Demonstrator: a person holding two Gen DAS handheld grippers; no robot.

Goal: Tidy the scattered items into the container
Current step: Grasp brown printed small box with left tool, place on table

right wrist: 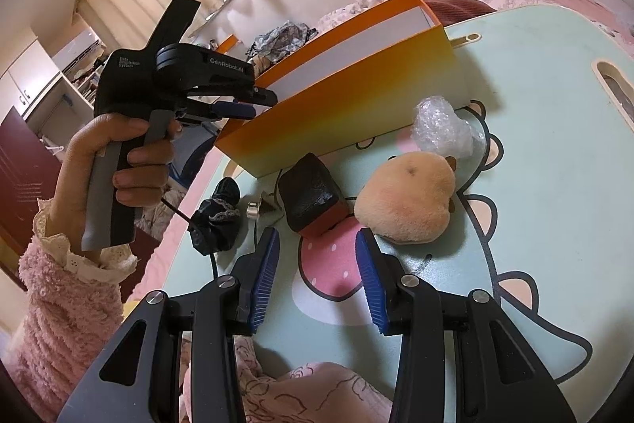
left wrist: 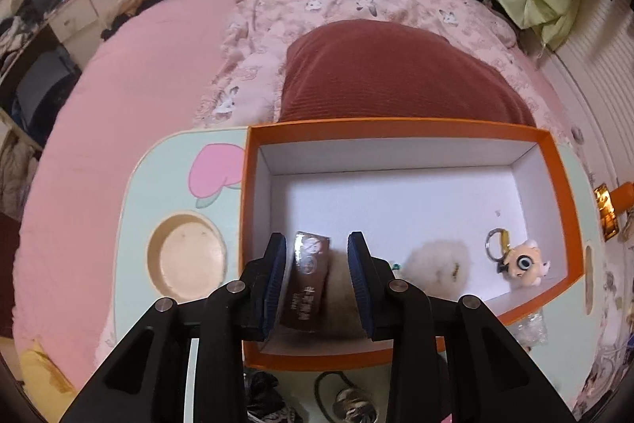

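An orange box [left wrist: 558, 161] with a white inside stands on a pale green cartoon tray table [left wrist: 166, 165]. In it lie a brown printed packet [left wrist: 307, 276], a white fluffy pom-pom [left wrist: 436, 264] and a plush keychain [left wrist: 523, 262]. My left gripper [left wrist: 317, 274] is open above the box's near left part, its pads either side of the packet without touching it. In the right wrist view my right gripper [right wrist: 317, 274] is open and empty above the table [right wrist: 535, 185], just short of a dark cube-shaped box [right wrist: 311, 199]. A tan plush [right wrist: 408, 199], bubble wrap [right wrist: 443, 127] and black cloth [right wrist: 218, 221] lie outside the orange box [right wrist: 356, 106].
The table sits on a bed with pink sheet [left wrist: 119, 86], patterned quilt and a red-brown pillow [left wrist: 396, 74]. A round cup recess [left wrist: 186, 256] is left of the box. A metal object and black cord [left wrist: 352, 403] lie near the box's front. Clothes pile at the bed's far end.
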